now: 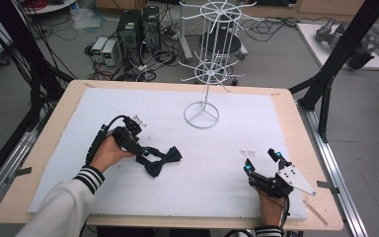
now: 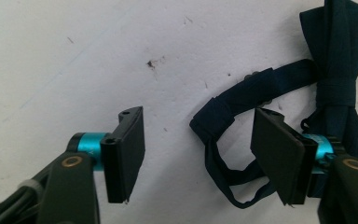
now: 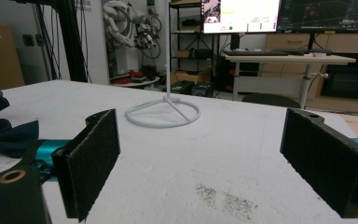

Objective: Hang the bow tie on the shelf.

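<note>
- The table (image 1: pixel 286 106) carries a white foam sheet (image 1: pixel 128 197); on the floor past its far edge sit computer boxes (image 1: pixel 139 27) amid tangled cables.
- At the left of the high view, the left gripper (image 1: pixel 145 154) lies low over the sheet in a hand (image 1: pixel 107 153) with a striped cuff.
- In the left gripper view its jaws stand wide apart. The left pad (image 2: pixel 129 149) is over bare sheet. The right pad lies over the strap (image 2: pixel 242 93) of the dark bow tie (image 2: pixel 338 60), seemingly touching it, though I cannot tell for sure. Nothing is gripped between them.
- The bow tie (image 1: pixel 164 158) lies flat on the sheet, left of centre, just right of that gripper. Its long axis runs slantwise, from the near-left wing to the far-right wing; the strap loops back toward the gripper.
- Behind it, toward the far middle, a white wire display stand (image 1: pixel 208 74) rises from a ring base (image 1: pixel 201 114), well apart from the bow tie and from both grippers, with nothing between.
- A patch of dark specks (image 3: pixel 223 198) marks the sheet right of centre.
- At the near right, the right gripper (image 1: pixel 262 160) is held in the other hand (image 1: pixel 271 207), jaws wide, holding nothing, facing the ring base across open sheet.
</note>
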The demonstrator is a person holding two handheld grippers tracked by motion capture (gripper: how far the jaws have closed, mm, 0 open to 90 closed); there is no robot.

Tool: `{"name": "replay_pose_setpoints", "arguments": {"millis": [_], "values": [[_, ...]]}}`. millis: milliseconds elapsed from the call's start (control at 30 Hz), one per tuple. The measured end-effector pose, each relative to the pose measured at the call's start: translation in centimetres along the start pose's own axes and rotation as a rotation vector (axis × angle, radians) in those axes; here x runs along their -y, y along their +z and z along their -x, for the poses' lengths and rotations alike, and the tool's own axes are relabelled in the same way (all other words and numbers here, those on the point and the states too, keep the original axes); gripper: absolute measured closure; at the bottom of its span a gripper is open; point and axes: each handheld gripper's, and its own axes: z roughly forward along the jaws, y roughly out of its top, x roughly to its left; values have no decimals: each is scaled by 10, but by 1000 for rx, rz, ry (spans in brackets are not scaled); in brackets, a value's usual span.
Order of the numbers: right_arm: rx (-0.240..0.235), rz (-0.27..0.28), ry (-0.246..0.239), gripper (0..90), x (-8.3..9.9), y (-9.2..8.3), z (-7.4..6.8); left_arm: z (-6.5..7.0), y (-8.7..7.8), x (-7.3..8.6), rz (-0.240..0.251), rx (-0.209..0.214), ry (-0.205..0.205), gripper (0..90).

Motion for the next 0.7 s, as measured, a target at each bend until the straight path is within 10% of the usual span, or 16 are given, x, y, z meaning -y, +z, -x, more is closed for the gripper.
{"name": "replay_pose_setpoints", "arguments": {"millis": [700], "values": [[2,-2,9,110,0,0,0,3,10,-6,-75,18,7,619]]}}
